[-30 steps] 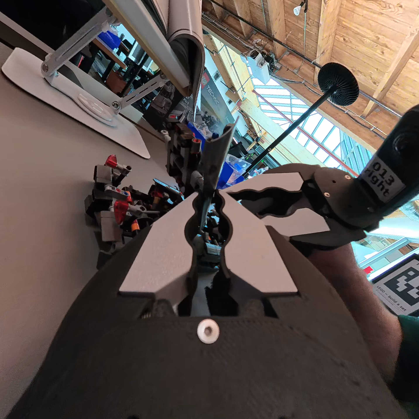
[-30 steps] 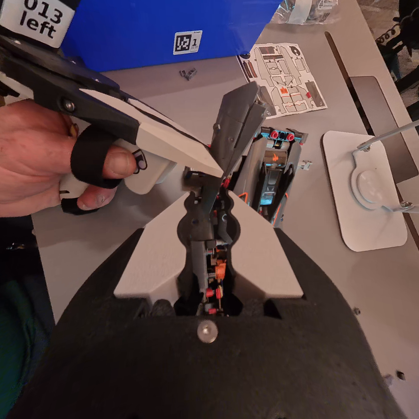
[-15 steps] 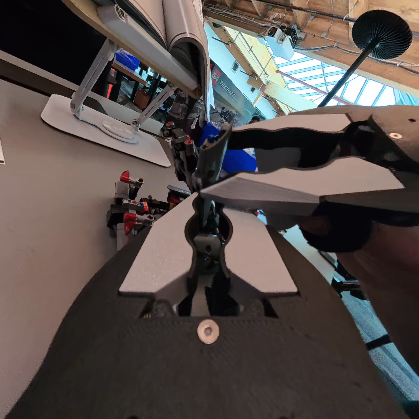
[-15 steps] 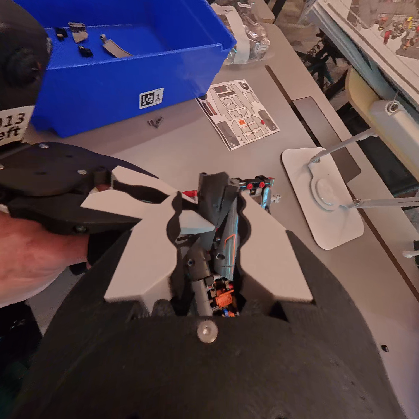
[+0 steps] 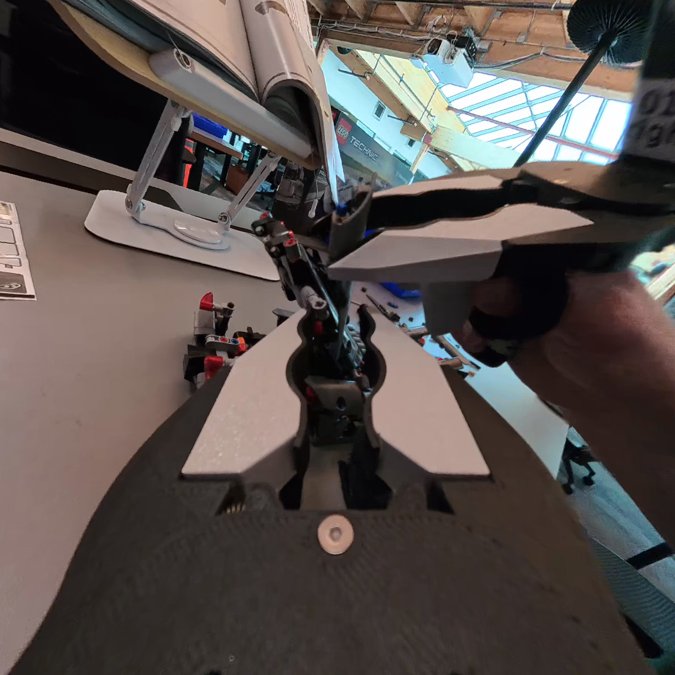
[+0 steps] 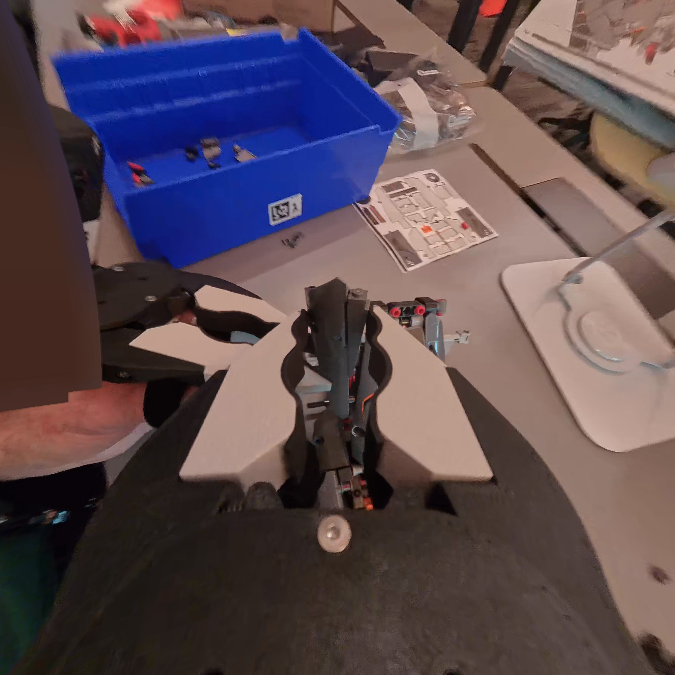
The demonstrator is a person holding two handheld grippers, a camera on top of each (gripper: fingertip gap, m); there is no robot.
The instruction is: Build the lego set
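Together, left claw (image 5: 334, 321) and right claw (image 6: 336, 321) both clamped on lego model (image 6: 338, 350).

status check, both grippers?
Left gripper and right gripper both shut on lego model, held above table. Nothing in the way.

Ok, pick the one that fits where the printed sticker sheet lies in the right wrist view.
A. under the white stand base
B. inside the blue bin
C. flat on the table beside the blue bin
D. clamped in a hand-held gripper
C: the sticker sheet lies flat on the grey table, just right of the blue bin, touching neither gripper.
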